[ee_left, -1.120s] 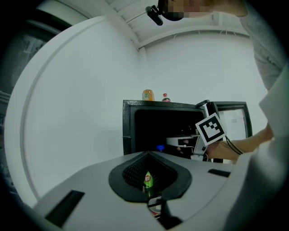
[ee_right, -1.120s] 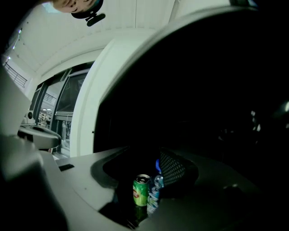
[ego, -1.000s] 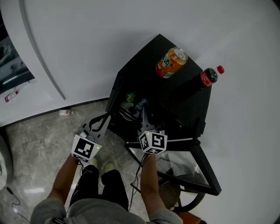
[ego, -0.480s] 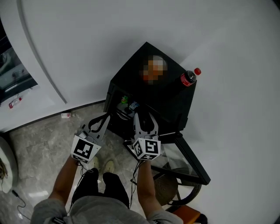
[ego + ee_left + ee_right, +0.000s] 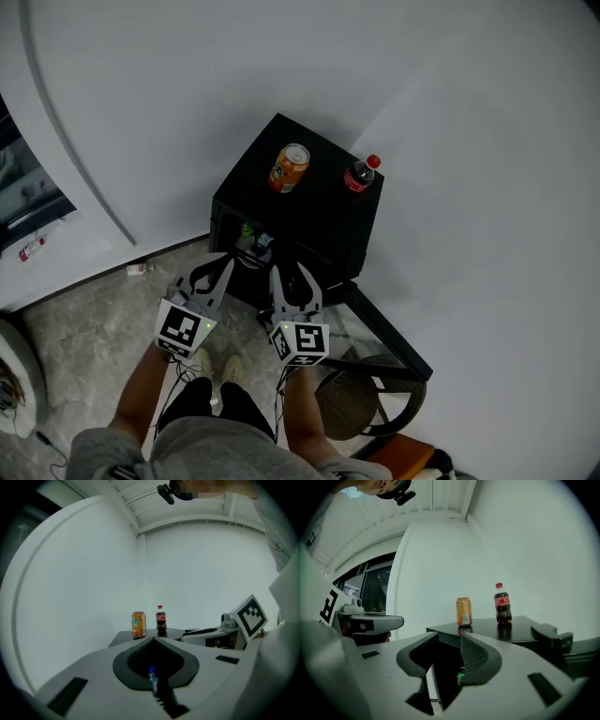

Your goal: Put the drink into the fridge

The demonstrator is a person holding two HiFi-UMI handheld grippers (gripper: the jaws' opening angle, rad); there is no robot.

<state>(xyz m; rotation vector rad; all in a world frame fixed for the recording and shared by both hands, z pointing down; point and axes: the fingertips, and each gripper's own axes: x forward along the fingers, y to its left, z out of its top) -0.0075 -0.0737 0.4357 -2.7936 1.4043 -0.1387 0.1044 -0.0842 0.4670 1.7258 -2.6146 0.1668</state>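
orange can (image 5: 289, 168) atop fridge (image 5: 319, 211), well beyond jaws: left gripper (image 5: 228, 263) together; right gripper (image 5: 291, 272) apart, just narrowed, empty.

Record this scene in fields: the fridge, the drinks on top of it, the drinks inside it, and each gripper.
fridge: small black fridge, its glass door swung open
on top: orange drink can and dark cola bottle with red cap, both upright, apart
inside: green can and blue-labelled bottle
left gripper: jaws together, holding nothing
right gripper: jaws apart, have just been closing partway, nothing gripped
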